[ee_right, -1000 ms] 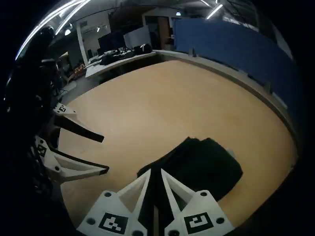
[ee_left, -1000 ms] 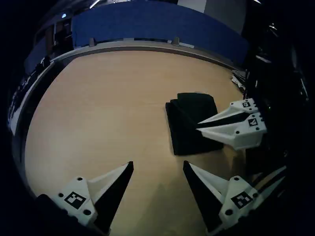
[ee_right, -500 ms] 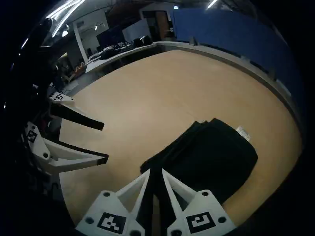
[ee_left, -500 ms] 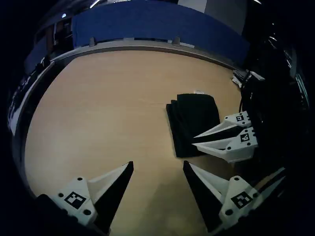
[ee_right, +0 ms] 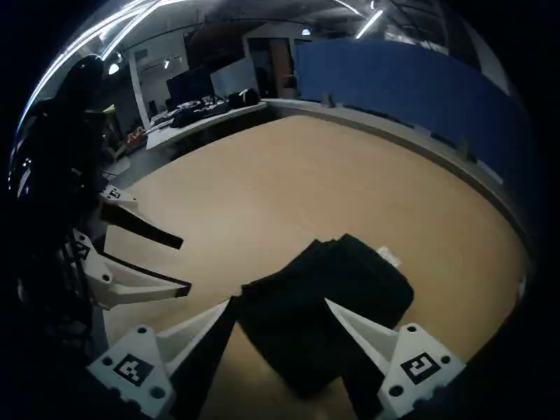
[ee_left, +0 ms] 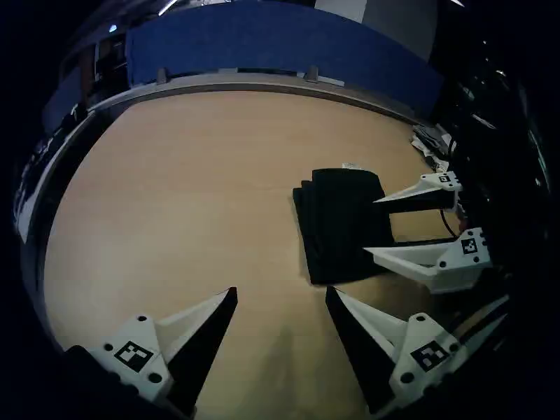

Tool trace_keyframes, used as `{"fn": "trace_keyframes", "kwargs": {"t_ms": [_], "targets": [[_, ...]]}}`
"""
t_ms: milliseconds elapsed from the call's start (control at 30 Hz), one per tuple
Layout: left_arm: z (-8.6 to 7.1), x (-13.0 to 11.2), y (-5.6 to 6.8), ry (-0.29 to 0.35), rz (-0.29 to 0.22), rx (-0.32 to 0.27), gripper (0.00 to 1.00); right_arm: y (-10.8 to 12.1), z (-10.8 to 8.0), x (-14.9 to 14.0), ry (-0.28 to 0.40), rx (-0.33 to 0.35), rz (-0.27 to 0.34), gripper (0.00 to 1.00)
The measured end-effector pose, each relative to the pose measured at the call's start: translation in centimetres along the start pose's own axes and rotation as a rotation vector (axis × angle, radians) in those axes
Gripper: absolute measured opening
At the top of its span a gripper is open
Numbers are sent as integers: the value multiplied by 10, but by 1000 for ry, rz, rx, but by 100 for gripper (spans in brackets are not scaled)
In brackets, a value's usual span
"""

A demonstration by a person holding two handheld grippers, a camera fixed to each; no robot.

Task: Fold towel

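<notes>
Left tongs hung wide open and empty over the bare wooden surface, apart from the towel. The dark towel lay right of centre on the surface as a compact folded stack with layered edges along its left side. Right tongs were spread wide over its near edge, gripping nothing. Step looked like end of folding: next move likely called for clearing the tongs, or closing on that edge if another fold was wanted.
</notes>
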State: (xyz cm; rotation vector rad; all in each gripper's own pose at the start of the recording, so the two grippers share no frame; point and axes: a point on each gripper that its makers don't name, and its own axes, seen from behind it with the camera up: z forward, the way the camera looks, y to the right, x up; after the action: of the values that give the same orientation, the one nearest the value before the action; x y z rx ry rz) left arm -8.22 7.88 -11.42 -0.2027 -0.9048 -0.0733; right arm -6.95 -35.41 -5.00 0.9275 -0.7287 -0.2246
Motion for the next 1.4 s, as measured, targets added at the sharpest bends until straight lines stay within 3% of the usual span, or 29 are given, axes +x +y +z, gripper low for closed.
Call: {"fn": "trace_keyframes", "kwargs": {"t_ms": [100,233,600,800,1000,1400], "targets": [[0,0,2,0,0,-3,94,14,-3,0,4,-33,-1,89],[0,1,5,1,3,-6,94,25,-7,0,13,-57,2,100],[-2,4,9,4,7,-7,94,44,-8,-7,8,-118,-8,100],[-3,4,11,4,8,-7,94,51,1,-30,-63,-130,-1,100],[-1,3,13,4,7,-10,94,54,9,-42,-82,-128,28,100],[0,5,16,7,10,-10,94,52,-1,-27,-45,-123,38,100]]}}
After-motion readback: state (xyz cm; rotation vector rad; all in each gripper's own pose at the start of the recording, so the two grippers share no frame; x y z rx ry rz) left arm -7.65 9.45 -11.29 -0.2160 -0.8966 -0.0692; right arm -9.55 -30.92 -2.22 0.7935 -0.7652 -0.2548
